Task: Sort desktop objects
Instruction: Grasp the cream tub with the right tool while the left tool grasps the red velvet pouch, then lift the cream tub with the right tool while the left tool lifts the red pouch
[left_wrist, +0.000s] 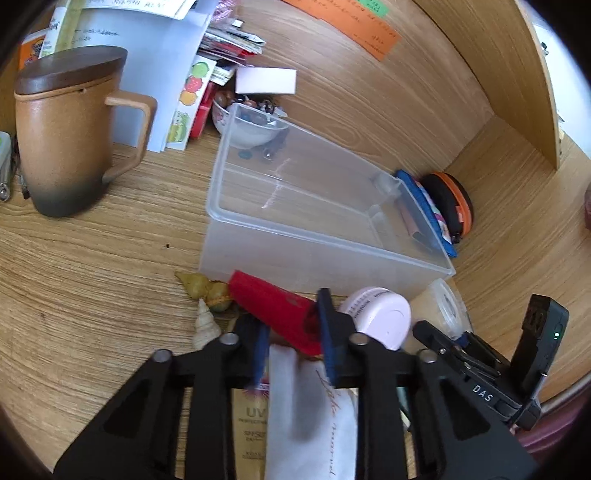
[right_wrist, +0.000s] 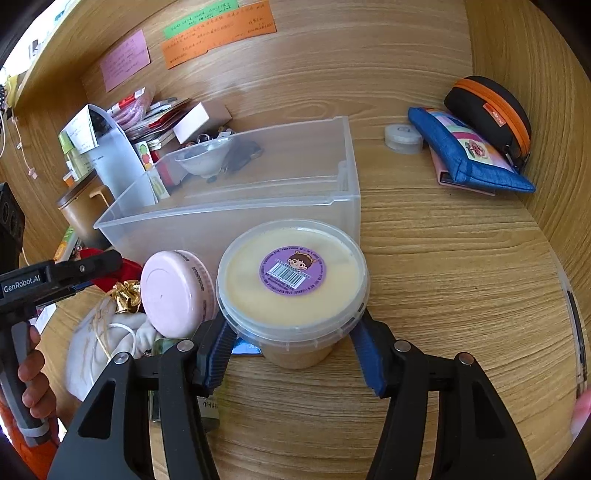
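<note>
**Tub between the pads, red pouch in the other tool**

Left wrist view: low in the frame, my left tool (left_wrist: 295, 332) is clenched on the soft red pouch (left_wrist: 273, 306), in front of the clear bin (left_wrist: 325, 236).

Right wrist view: at centre, my right tool (right_wrist: 291, 343) is spread around the lidded tub (right_wrist: 293, 273) on the desk (right_wrist: 461, 277), pads beside its wall, contact unclear. The tub looks stiff, slick and fairly heavy; I'd grip under the rim.
</note>
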